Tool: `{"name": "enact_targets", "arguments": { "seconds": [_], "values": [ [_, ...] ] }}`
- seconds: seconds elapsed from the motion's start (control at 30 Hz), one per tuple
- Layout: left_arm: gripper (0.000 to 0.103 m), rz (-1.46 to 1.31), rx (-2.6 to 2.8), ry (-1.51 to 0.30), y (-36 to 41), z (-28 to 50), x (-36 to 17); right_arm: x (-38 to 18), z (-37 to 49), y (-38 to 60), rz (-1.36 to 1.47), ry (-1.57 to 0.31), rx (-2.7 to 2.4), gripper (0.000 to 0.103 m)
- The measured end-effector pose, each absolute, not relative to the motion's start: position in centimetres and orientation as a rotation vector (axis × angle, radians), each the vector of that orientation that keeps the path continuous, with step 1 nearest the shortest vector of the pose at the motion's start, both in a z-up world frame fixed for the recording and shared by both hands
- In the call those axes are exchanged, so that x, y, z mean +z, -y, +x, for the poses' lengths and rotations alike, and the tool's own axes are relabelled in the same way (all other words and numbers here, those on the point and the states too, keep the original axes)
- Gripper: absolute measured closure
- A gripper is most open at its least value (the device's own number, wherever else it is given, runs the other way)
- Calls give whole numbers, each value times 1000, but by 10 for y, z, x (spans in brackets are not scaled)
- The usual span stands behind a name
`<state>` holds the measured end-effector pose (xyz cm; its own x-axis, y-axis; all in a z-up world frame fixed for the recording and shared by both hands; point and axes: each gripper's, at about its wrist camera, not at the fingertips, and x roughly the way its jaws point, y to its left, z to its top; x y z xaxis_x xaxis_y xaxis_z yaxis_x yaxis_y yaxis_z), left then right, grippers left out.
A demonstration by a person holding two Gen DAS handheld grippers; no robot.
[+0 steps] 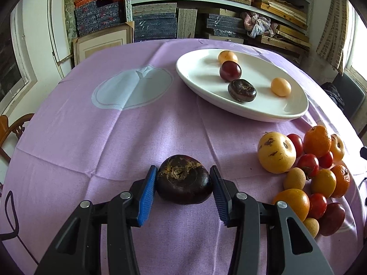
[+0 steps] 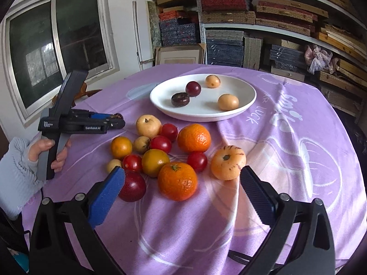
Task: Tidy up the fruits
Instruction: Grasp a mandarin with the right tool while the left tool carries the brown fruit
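Blue ribbed pads of the left gripper (image 1: 183, 186) sit on either side of a dark brown flattish fruit (image 1: 184, 183) in the lower middle of the left wrist view; the left pad touches its skin, the right pad is at its edge, so the fruit looks clamped while it rests on the purple tablecloth (image 1: 103, 142). In the right wrist view a hand (image 2: 49, 152) in a pale knitted sleeve (image 2: 16, 178) holds that gripper at the left edge of the frame.

At the bottom of the right wrist view, the right gripper (image 2: 182, 181) stands wide apart and grasps nothing. Between its pads, a little beyond them, lies an orange mandarin (image 2: 177, 181), with a dark red plum (image 2: 134, 189) just by the left pad and a pale speckled fruit (image 2: 228, 162) near the right pad.

Further out is the loose heap of small tomatoes, yellow fruits and a second mandarin (image 2: 194, 138). Beyond it, in the upper middle of the frame, a white oval plate (image 2: 245, 89) holds four fruits: two tan ones, a dark red one and a dark brown one.
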<state>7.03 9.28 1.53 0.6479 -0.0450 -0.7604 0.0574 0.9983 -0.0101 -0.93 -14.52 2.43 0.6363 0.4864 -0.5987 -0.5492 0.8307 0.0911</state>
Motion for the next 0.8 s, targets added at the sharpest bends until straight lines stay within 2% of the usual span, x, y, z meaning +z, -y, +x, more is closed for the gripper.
{"name": "enact_targets", "arguments": {
  "seconds": [0.03,0.07,0.13,0.3,0.37,0.5,0.8],
  "values": [
    [56,14,-60,-867,-93,71,15,21,-8,142,-115,-668,593,16],
    [56,11,-63,-871,-93,71,14,17,-7,139,-124,-688,592,32],
    [56,6,-67,-877,-94,72,14,9,0,134,-133,-742,590,44],
    [56,12,-76,-881,-91,73,13,4,13,133,-101,-782,585,45],
    [56,13,-78,-882,-91,73,13,0,18,131,-95,-818,593,52],
    [56,16,-81,-883,-89,74,13,-5,24,129,-91,-851,608,57],
    [56,-32,-98,-809,-91,72,36,32,23,156,11,-730,582,58]
  ]
}}
